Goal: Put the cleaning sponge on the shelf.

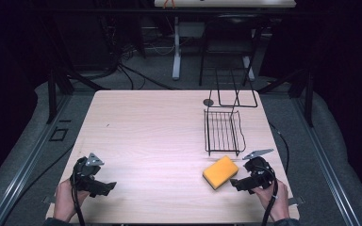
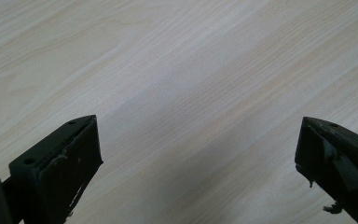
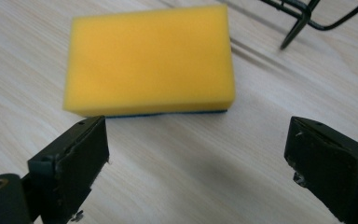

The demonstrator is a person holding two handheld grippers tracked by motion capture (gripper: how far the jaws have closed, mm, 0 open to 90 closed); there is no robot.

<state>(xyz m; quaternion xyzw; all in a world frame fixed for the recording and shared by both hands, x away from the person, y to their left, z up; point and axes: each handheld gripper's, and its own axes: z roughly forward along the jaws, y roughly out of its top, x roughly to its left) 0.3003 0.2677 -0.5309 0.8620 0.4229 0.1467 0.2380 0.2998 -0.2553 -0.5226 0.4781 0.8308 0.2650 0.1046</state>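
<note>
The yellow sponge (image 1: pixel 220 172) is lying flat on the bench (image 1: pixel 146 136), just before the wire rack (image 1: pixel 223 132). The right gripper (image 3: pixel 196 158) is facing it, jaws spread wide and empty. The left gripper (image 2: pixel 198 161) is hovering over bare bench, jaws wide too.

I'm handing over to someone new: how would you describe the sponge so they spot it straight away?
Look at the pale wooden table, near its right front corner. Just in front of the black wire rack lies the sponge, ahead of the right gripper with its open jaws. It is the only bright yellow block there.
</note>
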